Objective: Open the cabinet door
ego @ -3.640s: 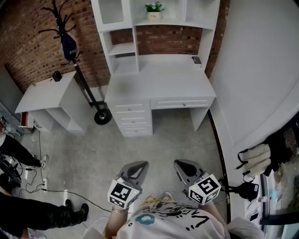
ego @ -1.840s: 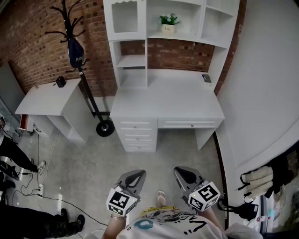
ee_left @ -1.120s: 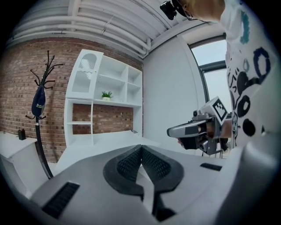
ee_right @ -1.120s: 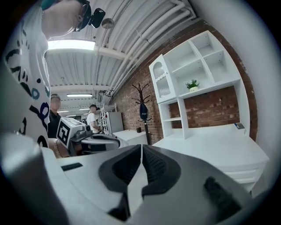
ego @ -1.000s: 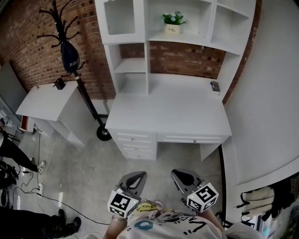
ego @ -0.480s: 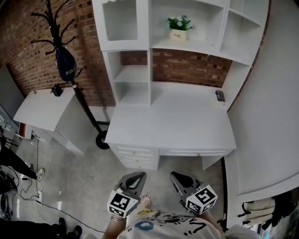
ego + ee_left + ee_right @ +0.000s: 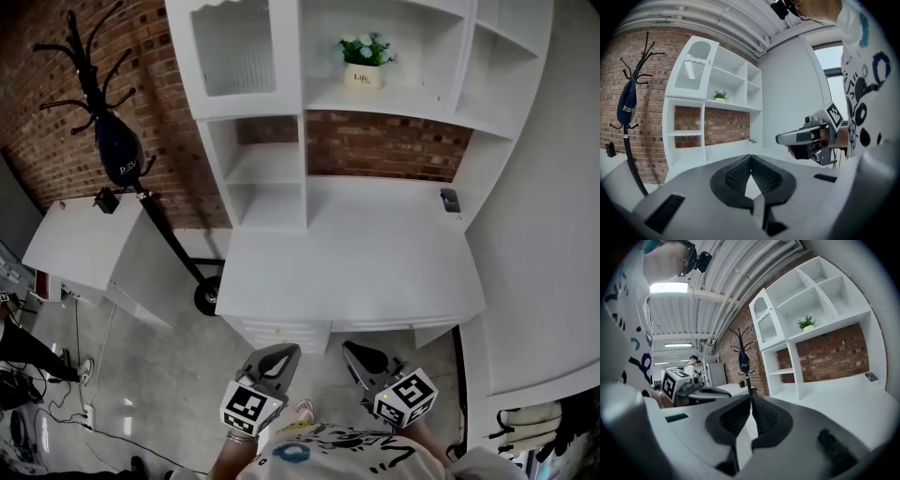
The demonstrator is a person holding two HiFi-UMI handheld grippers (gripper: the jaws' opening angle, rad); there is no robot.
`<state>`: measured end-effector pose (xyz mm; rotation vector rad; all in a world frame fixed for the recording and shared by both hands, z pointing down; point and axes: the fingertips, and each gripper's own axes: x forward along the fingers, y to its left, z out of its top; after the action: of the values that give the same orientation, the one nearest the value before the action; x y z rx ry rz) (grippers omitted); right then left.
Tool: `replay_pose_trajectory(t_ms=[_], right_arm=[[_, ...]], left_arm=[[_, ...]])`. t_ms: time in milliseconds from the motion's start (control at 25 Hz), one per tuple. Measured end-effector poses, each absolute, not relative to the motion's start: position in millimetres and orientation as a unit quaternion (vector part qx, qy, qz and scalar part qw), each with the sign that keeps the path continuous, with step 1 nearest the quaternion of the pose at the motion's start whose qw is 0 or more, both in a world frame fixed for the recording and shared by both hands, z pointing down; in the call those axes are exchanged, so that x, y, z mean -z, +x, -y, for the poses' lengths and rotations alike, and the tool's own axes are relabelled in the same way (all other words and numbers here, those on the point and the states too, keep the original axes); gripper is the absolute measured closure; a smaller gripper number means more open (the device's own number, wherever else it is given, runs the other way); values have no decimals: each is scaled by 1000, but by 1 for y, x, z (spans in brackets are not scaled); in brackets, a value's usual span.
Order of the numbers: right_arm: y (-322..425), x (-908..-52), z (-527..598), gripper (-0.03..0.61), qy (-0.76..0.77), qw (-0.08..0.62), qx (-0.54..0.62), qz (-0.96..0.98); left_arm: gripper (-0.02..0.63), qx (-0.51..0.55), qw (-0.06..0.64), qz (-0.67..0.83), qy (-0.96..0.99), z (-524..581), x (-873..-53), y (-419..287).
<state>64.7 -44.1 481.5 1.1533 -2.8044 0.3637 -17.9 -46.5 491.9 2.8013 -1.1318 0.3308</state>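
The cabinet door [image 7: 234,56], white with an arched ribbed glass panel, is closed at the upper left of the white hutch above the desk [image 7: 356,262]. It also shows in the left gripper view as the cabinet door [image 7: 696,65] and in the right gripper view as the cabinet door [image 7: 765,319]. My left gripper [image 7: 284,350] and right gripper [image 7: 352,349] are side by side just in front of the desk's front edge, well below and short of the door. Both are shut with nothing between the jaws, as the left gripper [image 7: 751,157] and right gripper [image 7: 751,397] views show.
A black coat stand with a dark bag [image 7: 117,155] stands left of the desk, beside a low white side table [image 7: 75,239]. A potted plant [image 7: 364,66] sits on a hutch shelf and a small dark object [image 7: 450,199] on the desktop. Drawers [image 7: 281,330] face me.
Both grippers and the head view have moved forward to the desk, which now fills more of the frame. The jaws stayed shut and the door stayed closed.
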Motion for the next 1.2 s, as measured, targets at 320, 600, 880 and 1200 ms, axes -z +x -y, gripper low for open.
replay_pose_trajectory(t_ms=[320, 600, 880, 1200], right_arm=[[33, -490, 81, 549, 383, 32, -128, 914], [22, -485, 88, 549, 369, 31, -122, 921], [50, -494, 112, 549, 370, 42, -125, 920], [70, -472, 176, 549, 348, 33, -110, 930]], left_arm=[[600, -114, 51, 375, 919, 74, -498, -51], [600, -105, 61, 387, 914, 87, -501, -59], [600, -104, 64, 405, 906, 112, -505, -49], [600, -75, 46, 422, 902, 178, -478, -14]])
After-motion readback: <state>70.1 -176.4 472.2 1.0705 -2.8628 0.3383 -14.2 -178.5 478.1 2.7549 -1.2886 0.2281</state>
